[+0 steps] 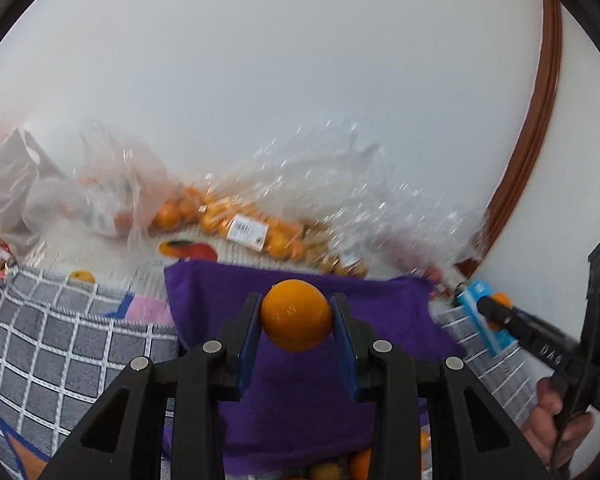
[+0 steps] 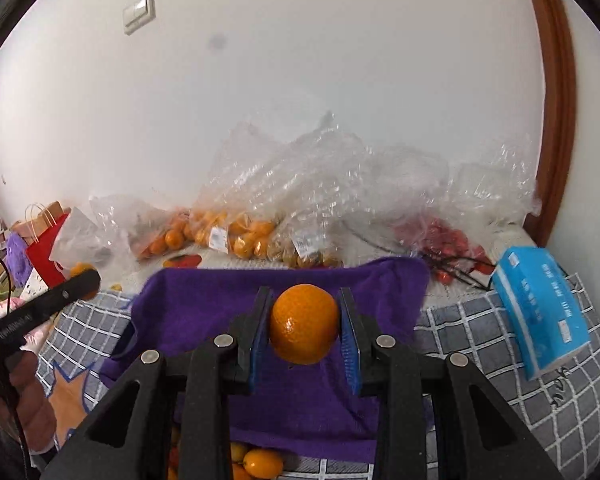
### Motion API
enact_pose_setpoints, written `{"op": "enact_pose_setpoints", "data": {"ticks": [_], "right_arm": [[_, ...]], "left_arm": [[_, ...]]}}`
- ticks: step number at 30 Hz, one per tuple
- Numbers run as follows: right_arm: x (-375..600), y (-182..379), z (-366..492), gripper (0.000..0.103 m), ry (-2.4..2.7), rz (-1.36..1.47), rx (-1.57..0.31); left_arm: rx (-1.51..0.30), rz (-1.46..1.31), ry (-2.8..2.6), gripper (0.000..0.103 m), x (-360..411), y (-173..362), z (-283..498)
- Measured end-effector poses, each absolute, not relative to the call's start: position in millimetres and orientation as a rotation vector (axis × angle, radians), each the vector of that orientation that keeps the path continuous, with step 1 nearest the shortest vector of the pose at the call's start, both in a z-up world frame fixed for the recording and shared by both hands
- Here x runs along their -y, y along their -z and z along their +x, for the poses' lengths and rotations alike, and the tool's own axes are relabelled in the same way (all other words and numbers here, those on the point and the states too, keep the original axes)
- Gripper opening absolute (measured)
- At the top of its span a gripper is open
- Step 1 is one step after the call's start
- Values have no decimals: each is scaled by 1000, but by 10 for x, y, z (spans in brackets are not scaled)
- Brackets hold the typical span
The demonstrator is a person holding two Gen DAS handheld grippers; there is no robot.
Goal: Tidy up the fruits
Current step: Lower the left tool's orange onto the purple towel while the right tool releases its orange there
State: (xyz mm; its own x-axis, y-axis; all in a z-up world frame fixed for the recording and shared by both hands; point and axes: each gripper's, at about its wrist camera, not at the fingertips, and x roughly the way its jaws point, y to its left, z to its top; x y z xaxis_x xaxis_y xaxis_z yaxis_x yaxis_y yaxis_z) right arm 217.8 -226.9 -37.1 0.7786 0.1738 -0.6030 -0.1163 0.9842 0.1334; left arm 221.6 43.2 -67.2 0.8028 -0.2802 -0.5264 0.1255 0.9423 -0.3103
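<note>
My left gripper [image 1: 296, 316] is shut on an orange [image 1: 296, 314] and holds it above a purple towel [image 1: 300, 392]. My right gripper [image 2: 305, 324] is shut on another orange [image 2: 304, 323] above the same purple towel [image 2: 204, 312]. The right gripper also shows at the right edge of the left wrist view [image 1: 500, 308], and the left gripper at the left edge of the right wrist view [image 2: 84, 278]. Loose small fruits [image 2: 256, 462] lie below the towel's near edge. Clear bags of oranges [image 2: 236, 236] and red fruit [image 2: 448, 240] lie at the back by the wall.
A grey checked cloth [image 1: 60, 340] covers the surface. A blue tissue pack [image 2: 540, 312] lies at the right. A red paper bag [image 2: 46, 248] and white plastic bags [image 1: 16, 184] stand at the left. A white wall and a brown door frame [image 2: 556, 100] bound the back.
</note>
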Motion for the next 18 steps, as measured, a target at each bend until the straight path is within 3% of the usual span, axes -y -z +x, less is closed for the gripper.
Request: {"op": "enact_pose_setpoints", "data": {"ticks": [4,18], "right_arm": [[2340,605,2255,32,-152,99,-717],[2455,969,2460,32,-108,119,-785]], "left_arm": [[-680,-293,218,33,-474,902,2327],[-679,-334,171,33,-566,1063,2412]]}}
